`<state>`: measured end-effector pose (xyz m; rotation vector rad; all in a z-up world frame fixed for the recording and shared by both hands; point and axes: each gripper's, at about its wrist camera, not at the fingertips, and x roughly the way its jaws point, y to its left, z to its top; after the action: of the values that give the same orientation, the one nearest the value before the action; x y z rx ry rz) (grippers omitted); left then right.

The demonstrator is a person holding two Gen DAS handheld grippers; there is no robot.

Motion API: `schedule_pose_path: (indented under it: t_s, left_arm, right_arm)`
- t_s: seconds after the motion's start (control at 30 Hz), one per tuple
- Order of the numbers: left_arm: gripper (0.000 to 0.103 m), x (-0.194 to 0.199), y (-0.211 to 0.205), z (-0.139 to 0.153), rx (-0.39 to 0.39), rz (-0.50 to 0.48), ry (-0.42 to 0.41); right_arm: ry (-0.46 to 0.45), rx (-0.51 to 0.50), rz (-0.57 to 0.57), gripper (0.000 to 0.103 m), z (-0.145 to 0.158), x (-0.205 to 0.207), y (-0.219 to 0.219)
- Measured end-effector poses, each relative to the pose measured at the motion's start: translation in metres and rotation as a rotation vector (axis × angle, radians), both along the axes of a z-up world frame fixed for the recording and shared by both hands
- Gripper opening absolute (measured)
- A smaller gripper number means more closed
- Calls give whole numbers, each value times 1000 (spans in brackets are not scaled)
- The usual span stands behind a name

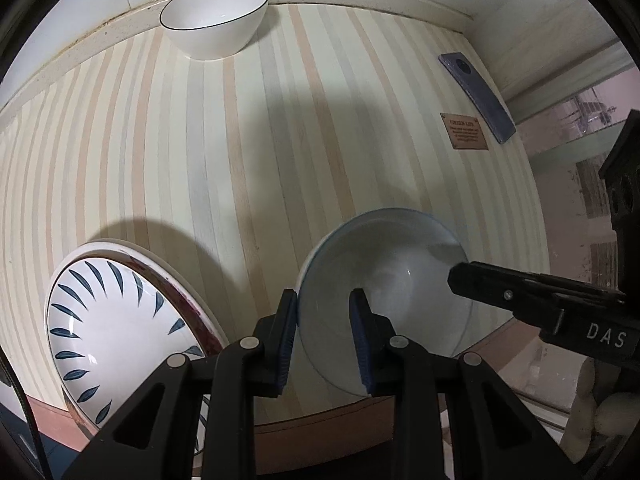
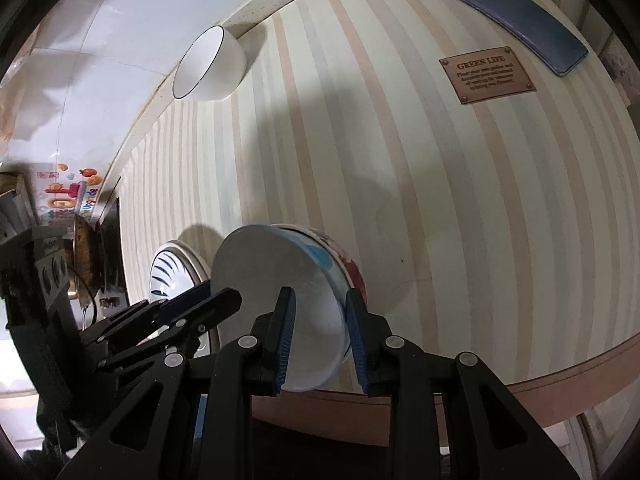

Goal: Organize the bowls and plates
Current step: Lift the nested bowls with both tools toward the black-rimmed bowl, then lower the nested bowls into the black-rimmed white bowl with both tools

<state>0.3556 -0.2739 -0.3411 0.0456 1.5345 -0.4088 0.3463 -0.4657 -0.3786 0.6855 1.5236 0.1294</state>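
Note:
A blue-rimmed white bowl (image 1: 384,280) sits near the table's front edge; it also shows in the right wrist view (image 2: 280,280). My left gripper (image 1: 324,340) straddles its near-left rim, jaws apart. My right gripper (image 2: 320,340) straddles its right wall, jaws apart; it enters the left wrist view at the right (image 1: 520,292). A leaf-patterned plate (image 1: 116,320) lies stacked on another plate at the left; it also shows in the right wrist view (image 2: 172,272). A black-rimmed white bowl (image 1: 216,20) stands at the far edge; it also shows in the right wrist view (image 2: 208,64).
A blue phone (image 2: 516,16) and a brown label (image 2: 488,80) lie at the far right of the striped table (image 1: 240,160). A wall runs behind the table. The front edge (image 2: 560,384) is just below the grippers.

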Motion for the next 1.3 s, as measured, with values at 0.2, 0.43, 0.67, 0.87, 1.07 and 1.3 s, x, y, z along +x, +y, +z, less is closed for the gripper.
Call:
schedule_pose_path:
  t_s: [0.2,0.43,0.67,0.87,1.07,1.3]
  left_arm:
    - [25,19,25,47,-48,76,-121]
    - [34,128,77,69,-69,279,-228]
    - [33,227,114,7,-132,391,-134]
    - [32,258,115,-37,-191,411,-57]
    - [21,263,110,-54,-198,405,-39]
    - [19,257,108,-53,-206,428,-50]
  right_arm:
    - [-60,22,4,38,34,9,-14]
    - [-228,86,-48,60,57,106,-32]
    - [-247,216,-29,56,-1,219,-7]
    - [-202,257,-9,41,-46,263,18]
    - [-174,221,-10,20,-67,276,19]
    - [-199,189,2,17,-65,273,16]
